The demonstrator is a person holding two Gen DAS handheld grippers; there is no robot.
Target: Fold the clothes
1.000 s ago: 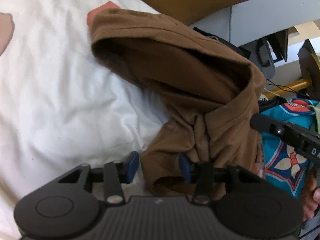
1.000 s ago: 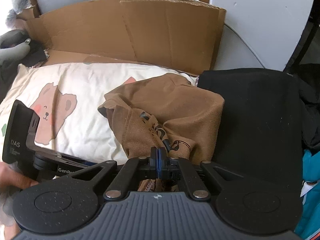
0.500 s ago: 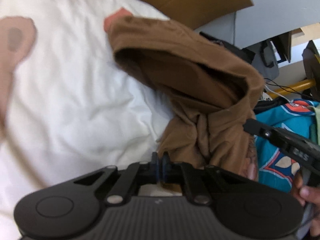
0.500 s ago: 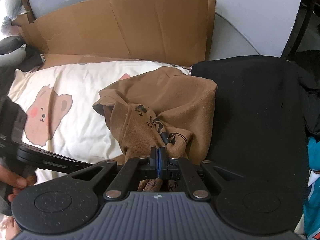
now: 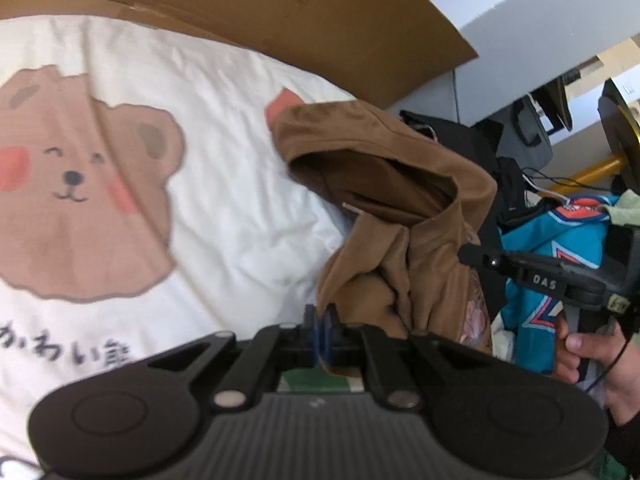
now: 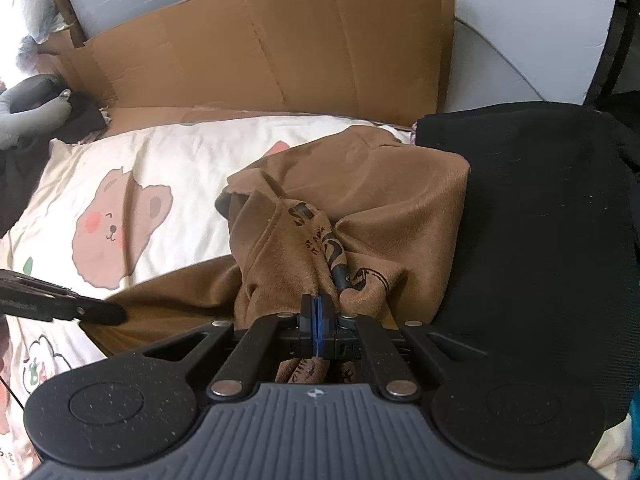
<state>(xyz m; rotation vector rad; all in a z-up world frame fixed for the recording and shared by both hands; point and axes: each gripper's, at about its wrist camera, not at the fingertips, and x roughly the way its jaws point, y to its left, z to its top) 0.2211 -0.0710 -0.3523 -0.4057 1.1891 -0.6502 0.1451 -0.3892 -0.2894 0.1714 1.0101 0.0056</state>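
Item: crumpled brown suede-like garment with dark printed lettering (image 6: 360,208), lying bunched on the white bear-print bedsheet (image 5: 224,168), beside a folded black cloth (image 6: 540,220). My left gripper (image 5: 320,330): blue pads pressed together on the garment's lower edge. My right gripper (image 6: 318,320): clamped on a printed fold. Backdrop: a flattened brown cardboard sheet (image 6: 300,48).

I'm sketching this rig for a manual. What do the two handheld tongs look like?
Both tongs, left and right, are matte black with a ribbed body, round side discs, silver rivets and blue finger pads. The right one carries white "DAS" lettering. A thin black cable hangs by the hand.
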